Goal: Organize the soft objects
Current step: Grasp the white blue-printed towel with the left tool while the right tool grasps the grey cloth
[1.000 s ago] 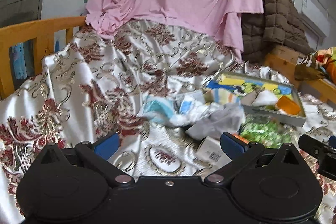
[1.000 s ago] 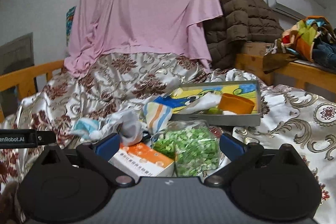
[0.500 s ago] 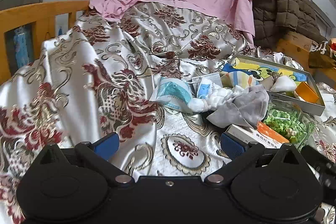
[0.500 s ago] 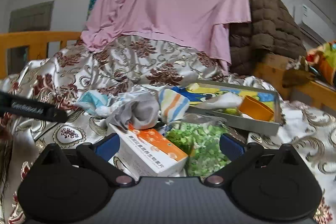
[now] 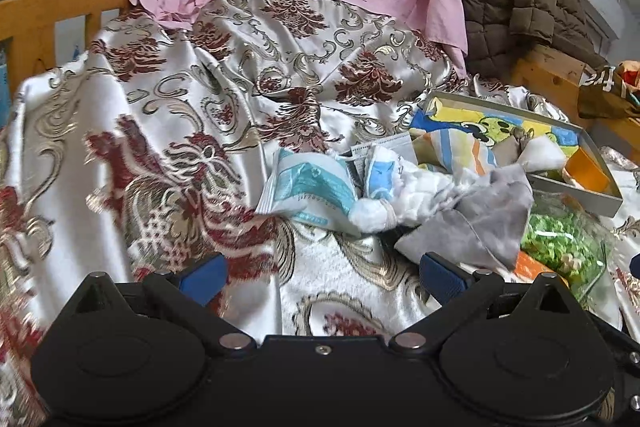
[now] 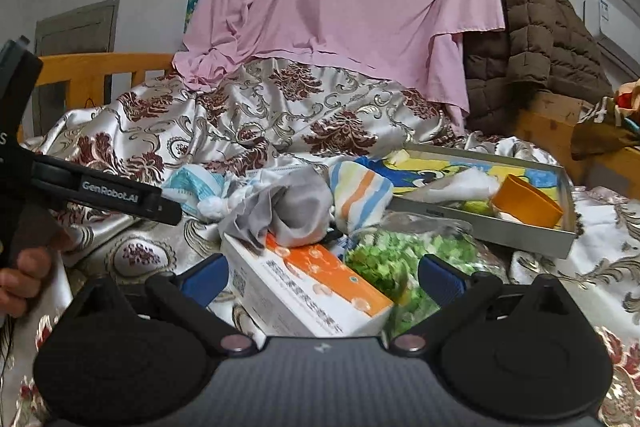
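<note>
A pile of soft things lies on the patterned bedspread: a grey cloth, a white fluffy piece, a white-teal packet and a striped cloth. My left gripper is open and empty, just short of the pile. My right gripper is open, with an orange-white box and a clear bag of green bits between its fingers but not gripped.
A grey tray with a cartoon lining holds an orange cup and white cloth at the right. Pink sheet and brown quilted coat hang behind. Wooden bed rails stand left and right.
Both grippers have moved closer to the pile, which looms larger. The left gripper has come further into the right wrist view. Both stay open.
</note>
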Demonstrator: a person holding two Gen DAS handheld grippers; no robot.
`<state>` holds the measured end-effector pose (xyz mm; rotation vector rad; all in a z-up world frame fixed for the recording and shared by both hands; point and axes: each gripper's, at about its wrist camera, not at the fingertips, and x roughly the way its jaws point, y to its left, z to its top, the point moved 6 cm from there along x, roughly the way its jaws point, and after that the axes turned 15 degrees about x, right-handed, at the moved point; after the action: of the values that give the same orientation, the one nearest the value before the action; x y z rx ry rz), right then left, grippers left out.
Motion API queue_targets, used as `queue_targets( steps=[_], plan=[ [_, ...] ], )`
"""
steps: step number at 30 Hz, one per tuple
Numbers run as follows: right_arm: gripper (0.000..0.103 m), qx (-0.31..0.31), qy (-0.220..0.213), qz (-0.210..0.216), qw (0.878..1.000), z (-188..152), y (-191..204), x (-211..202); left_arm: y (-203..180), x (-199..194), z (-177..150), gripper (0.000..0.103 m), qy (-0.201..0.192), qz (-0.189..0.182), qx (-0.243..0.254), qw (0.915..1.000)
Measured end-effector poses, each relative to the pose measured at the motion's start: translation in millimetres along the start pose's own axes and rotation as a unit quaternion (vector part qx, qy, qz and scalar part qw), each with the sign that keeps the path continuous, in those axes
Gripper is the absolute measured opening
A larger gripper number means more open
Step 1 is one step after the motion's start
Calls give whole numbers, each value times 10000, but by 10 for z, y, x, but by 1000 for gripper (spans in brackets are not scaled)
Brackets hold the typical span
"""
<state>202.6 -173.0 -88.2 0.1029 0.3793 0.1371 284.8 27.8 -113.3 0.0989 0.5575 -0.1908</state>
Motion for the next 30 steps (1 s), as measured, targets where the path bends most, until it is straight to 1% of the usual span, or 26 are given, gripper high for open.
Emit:
queue_targets(
  steps=[3, 7, 9, 13, 15, 17, 18, 23, 27, 29, 30],
  plan=[
    [103, 47, 168, 185, 9997, 44, 23, 140, 25, 105, 89, 102, -64, -236, -83, 9997],
    [103, 91, 267, 376, 9989, 87, 44, 307, 18, 201, 252, 102, -277, -784, -258, 9962],
    [103, 104, 340, 435, 9984, 98, 52, 395, -20, 232, 337, 102, -403, -966, -204, 9943],
    [102, 154, 407, 528, 9977, 107, 70, 493, -142, 324, 482, 102, -572, -1268, 74, 9903],
    [100, 126, 413, 519, 9977, 123, 85, 537, -193, 404, 516, 102, -508, -1498, 98, 9874],
    [98, 105, 429, 495, 9978, 137, 102, 581, -210, 521, 530, 102, -329, -1781, -63, 9834],
    [97, 112, 460, 505, 9976, 146, 106, 609, -208, 578, 535, 101, -278, -1864, -181, 9819],
    [91, 223, 568, 514, 9968, 186, 123, 727, -180, 792, 557, 99, -200, -2091, -684, 9753],
    [89, 361, 627, 564, 9958, 231, 119, 823, -225, 935, 557, 98, 7, -2163, -599, 9745],
    [82, 398, 687, 574, 9952, 243, 119, 880, -212, 985, 551, 98, 76, -2208, -708, 9727],
    [81, 406, 732, 573, 9948, 243, 119, 910, -208, 1016, 545, 98, 141, -2254, -778, 9710]
  ],
)
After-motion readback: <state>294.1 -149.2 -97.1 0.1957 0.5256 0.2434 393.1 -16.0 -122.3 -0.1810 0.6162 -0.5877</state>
